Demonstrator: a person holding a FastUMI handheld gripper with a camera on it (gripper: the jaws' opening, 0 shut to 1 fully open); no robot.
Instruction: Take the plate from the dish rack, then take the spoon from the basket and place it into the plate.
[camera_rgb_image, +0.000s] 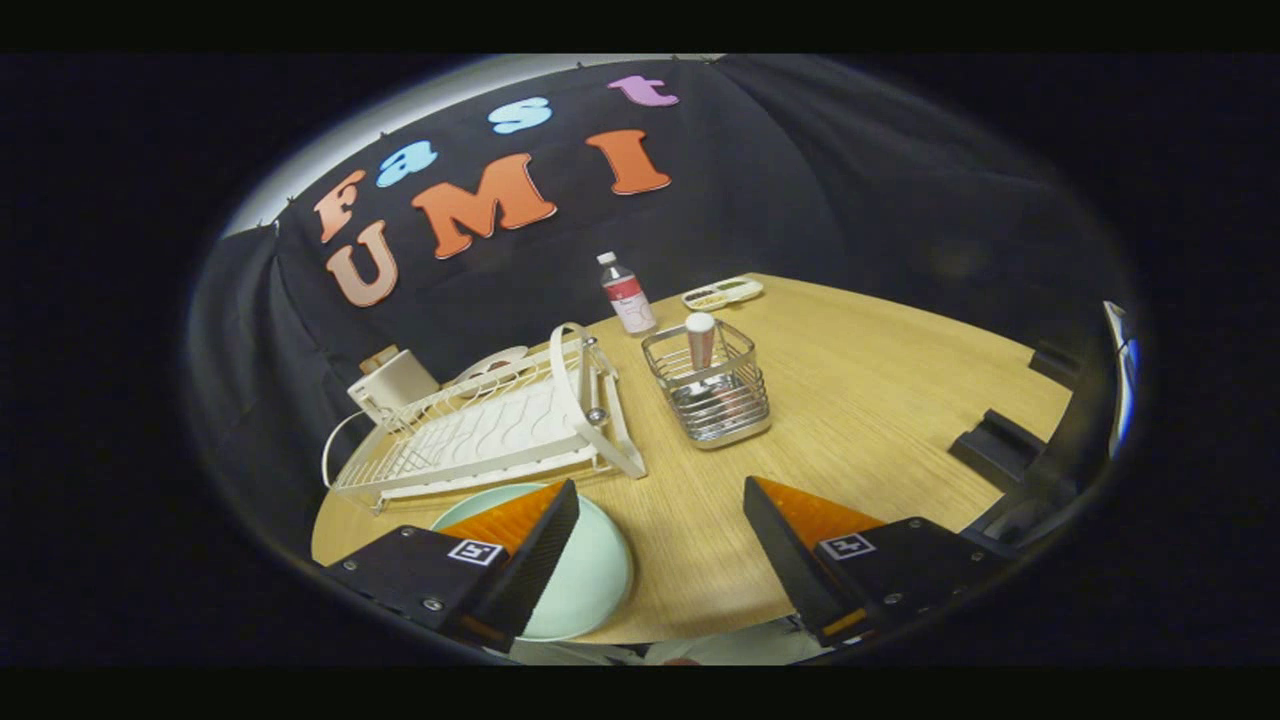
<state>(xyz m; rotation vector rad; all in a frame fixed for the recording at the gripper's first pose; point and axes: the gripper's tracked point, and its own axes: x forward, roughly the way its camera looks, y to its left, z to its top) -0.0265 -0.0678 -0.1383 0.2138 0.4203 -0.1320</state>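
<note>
Gripper (660, 500): 2 fingers (530, 535) spread wide, nothing between them but bare desk (880, 400).

Plate (590, 570): pale green, flat on the desk near its front edge, partly under the left finger, just in front of the dish rack.

Dish rack (490, 430): white wire, on a white tray, left of centre, beyond the left finger. A cream boxy item (395, 385) stands behind its far left corner.

Basket (715, 395): metal wire, square, just right of the rack and ahead of the gap between the fingers. Spoon (701, 338): stands upright inside it, pale handle end poking above the rim.

Bottle (626, 293): clear, red label, white cap, upright behind the basket.

Small tray (722, 292): shallow, divided, at the desk's far edge, right of the bottle.
</note>
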